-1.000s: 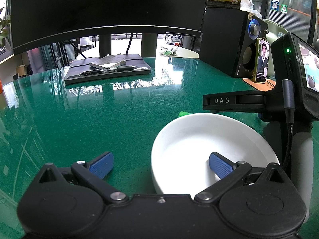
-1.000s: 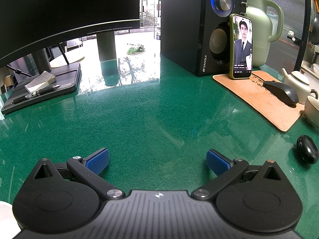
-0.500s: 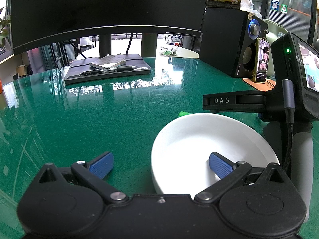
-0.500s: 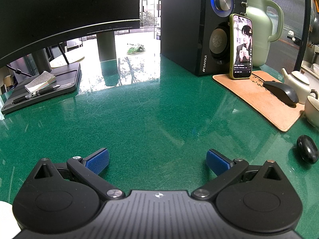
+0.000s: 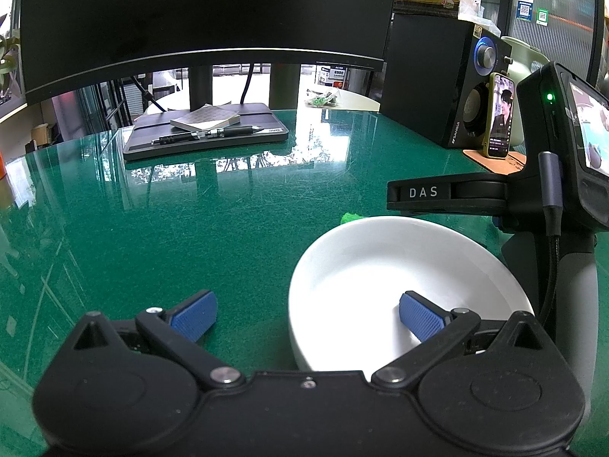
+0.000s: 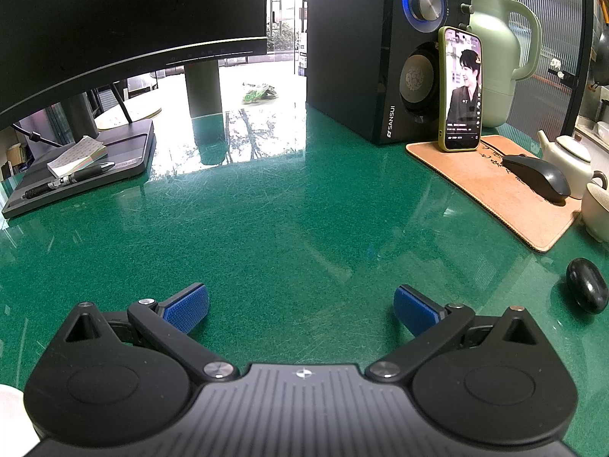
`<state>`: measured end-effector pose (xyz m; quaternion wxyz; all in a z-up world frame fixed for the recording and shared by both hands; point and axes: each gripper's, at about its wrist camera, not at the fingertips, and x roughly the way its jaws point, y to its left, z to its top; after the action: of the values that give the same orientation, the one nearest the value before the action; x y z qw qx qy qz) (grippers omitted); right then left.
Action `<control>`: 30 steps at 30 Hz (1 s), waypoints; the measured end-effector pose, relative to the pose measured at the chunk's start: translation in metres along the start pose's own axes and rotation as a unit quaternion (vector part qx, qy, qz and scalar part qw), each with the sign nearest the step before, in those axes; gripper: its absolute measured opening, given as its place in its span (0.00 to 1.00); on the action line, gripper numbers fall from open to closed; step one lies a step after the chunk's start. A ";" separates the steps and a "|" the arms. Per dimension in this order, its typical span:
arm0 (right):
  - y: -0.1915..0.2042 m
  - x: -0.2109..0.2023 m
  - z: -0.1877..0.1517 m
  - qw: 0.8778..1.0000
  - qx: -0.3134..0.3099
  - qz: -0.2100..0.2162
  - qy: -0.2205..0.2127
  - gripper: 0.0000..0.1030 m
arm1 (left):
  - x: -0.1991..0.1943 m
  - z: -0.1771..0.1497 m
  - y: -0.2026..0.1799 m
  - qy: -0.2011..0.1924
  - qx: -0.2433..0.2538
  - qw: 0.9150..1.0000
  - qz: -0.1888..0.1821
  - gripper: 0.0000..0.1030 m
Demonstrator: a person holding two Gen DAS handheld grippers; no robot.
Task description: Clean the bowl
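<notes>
The round white bowl (image 5: 399, 278) is sitting under the wide-open left gripper (image 5: 306, 314), left of the open, empty right gripper (image 6: 300, 310).

Tongs (image 5: 307, 318) wide — astride bowl (image 5: 380, 266) rim
</notes>
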<state>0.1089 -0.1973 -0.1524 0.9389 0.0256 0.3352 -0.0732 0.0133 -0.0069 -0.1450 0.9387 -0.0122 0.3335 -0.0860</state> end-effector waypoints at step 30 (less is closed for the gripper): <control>0.003 0.003 0.001 1.000 -0.005 0.004 0.000 1.00 | 0.001 0.000 -0.005 -0.003 -0.022 0.999 0.024 1.00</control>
<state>0.1121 -0.1949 -0.1533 0.9393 0.0224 0.3356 -0.0681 0.0128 -0.0116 -0.1452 0.9410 -0.0252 0.3326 -0.0563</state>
